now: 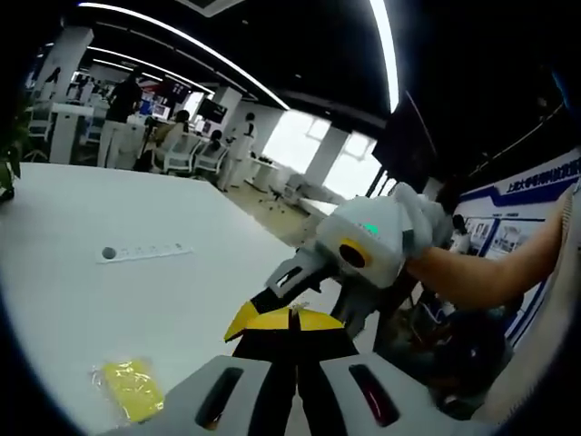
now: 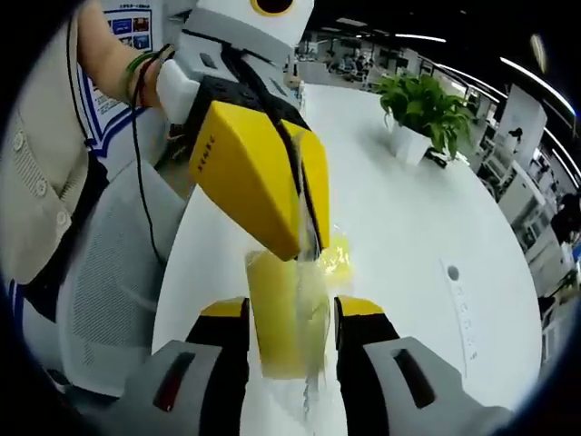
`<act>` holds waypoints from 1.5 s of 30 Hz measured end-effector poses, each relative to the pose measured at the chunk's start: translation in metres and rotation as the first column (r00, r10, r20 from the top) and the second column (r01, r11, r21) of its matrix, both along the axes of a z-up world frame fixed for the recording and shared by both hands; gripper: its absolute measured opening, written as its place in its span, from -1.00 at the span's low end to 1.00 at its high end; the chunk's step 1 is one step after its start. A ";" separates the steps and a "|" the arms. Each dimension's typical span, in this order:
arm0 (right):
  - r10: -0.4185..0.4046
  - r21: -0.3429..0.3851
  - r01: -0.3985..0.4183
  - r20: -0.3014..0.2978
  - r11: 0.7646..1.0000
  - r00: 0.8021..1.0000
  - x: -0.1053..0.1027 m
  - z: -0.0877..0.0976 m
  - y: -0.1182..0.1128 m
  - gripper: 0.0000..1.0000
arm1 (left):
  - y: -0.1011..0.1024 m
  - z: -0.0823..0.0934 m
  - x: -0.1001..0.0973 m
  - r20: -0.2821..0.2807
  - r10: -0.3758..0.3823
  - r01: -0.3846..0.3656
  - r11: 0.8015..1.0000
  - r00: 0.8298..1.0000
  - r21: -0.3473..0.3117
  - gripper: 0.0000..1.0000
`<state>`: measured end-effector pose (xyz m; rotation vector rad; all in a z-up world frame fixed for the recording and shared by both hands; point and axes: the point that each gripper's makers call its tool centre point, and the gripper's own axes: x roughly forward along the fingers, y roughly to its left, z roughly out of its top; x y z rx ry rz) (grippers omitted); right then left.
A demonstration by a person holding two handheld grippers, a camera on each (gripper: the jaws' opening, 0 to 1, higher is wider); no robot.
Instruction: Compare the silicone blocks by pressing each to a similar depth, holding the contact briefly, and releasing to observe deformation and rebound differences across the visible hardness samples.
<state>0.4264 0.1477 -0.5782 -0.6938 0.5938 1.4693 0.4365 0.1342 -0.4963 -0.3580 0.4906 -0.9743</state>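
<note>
A yellow silicone block (image 2: 283,338) in a clear bag stands between my right gripper's (image 2: 290,313) yellow-tipped jaws, which press on its two sides. My left gripper (image 2: 307,243) comes down from above with its yellow jaws shut on the bag's clear top edge (image 2: 305,229). A second yellow block (image 2: 339,258) lies on the white table (image 2: 408,218) just behind. In the left gripper view, my left gripper (image 1: 289,314) is shut, with the right gripper (image 1: 277,289) meeting it from the right. Another bagged yellow block (image 1: 132,389) lies on the table at the lower left.
A potted plant (image 2: 423,107) stands on the far side of the table. A socket strip (image 1: 145,252) is set into the tabletop. The person's torso and a mesh chair (image 2: 109,272) sit along the table's edge. Desks and people (image 1: 120,111) fill the back of the room.
</note>
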 end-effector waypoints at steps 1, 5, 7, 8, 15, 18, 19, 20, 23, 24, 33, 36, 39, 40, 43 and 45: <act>-0.007 0.004 0.007 0.006 1.000 1.000 0.001 0.002 -0.001 -0.27 | 0.000 -0.001 0.000 -0.006 -0.002 0.002 1.000 1.000 0.000 -1.00; -0.046 0.057 0.044 0.040 0.997 0.998 0.004 0.014 -0.007 -0.16 | -0.002 -0.006 0.001 -0.016 0.001 -0.001 1.000 1.000 0.001 -1.00; -0.063 0.071 0.060 0.047 0.996 0.997 0.005 0.017 -0.011 -0.12 | -0.003 -0.009 0.001 -0.025 0.000 0.000 1.000 1.000 0.000 -1.00; -0.073 0.077 0.069 0.050 0.995 0.996 0.005 0.019 -0.013 -0.11 | -0.004 -0.010 0.001 -0.025 -0.001 0.001 1.000 1.000 0.001 -1.00; -0.186 0.142 0.178 0.046 0.974 0.981 0.005 0.031 -0.035 -0.07 | -0.012 -0.018 0.002 -0.049 -0.005 0.005 1.000 0.999 -0.001 -1.00; -0.236 0.176 0.225 0.043 0.958 0.971 0.003 0.035 -0.046 -0.04 | -0.015 -0.023 0.003 -0.058 -0.009 0.009 1.000 0.998 0.001 -1.00; -0.260 0.189 0.248 0.041 0.950 0.965 0.004 0.037 -0.048 -0.03 | -0.016 -0.025 0.004 -0.062 -0.009 0.010 1.000 0.998 0.002 -1.00; -0.275 0.209 0.260 0.046 0.943 0.960 0.002 0.039 -0.052 -0.01 | -0.017 -0.027 0.004 -0.067 -0.008 0.008 1.000 0.998 0.003 -1.00; -0.320 0.247 0.302 0.037 0.921 0.947 0.001 0.041 -0.058 0.05 | -0.020 -0.031 0.005 -0.071 -0.009 0.009 1.000 0.997 0.009 -1.00; -0.332 0.268 0.311 0.036 0.912 0.943 -0.002 0.041 -0.060 0.06 | -0.022 -0.033 0.006 -0.078 -0.005 0.006 1.000 0.997 0.006 -1.00; -0.486 0.380 0.458 -0.026 0.803 0.874 -0.017 0.043 -0.087 0.06 | -0.030 -0.053 0.016 -0.150 0.031 -0.035 0.999 0.988 -0.026 -1.00; -0.522 0.389 0.500 -0.055 0.773 0.851 -0.025 0.041 -0.098 0.08 | -0.035 -0.062 0.018 -0.170 0.035 -0.040 0.999 0.985 -0.031 -1.00; -0.550 0.365 0.546 -0.105 0.754 0.829 -0.035 0.033 -0.110 0.07 | -0.037 -0.070 0.022 -0.182 0.040 -0.046 0.999 0.982 -0.026 -1.00; -0.565 0.363 0.565 -0.117 0.742 0.817 -0.037 0.030 -0.114 0.07 | -0.038 -0.072 0.022 -0.186 0.040 -0.046 0.999 0.982 -0.025 -1.00; -0.584 0.366 0.586 -0.129 0.723 0.801 -0.043 0.026 -0.122 0.05 | -0.044 -0.080 0.023 -0.219 0.043 -0.053 0.998 0.975 -0.040 -1.00; -0.599 0.364 0.604 -0.140 0.709 0.788 -0.047 0.022 -0.128 0.01 | -0.046 -0.085 0.026 -0.247 0.046 -0.062 0.996 0.968 -0.058 -1.00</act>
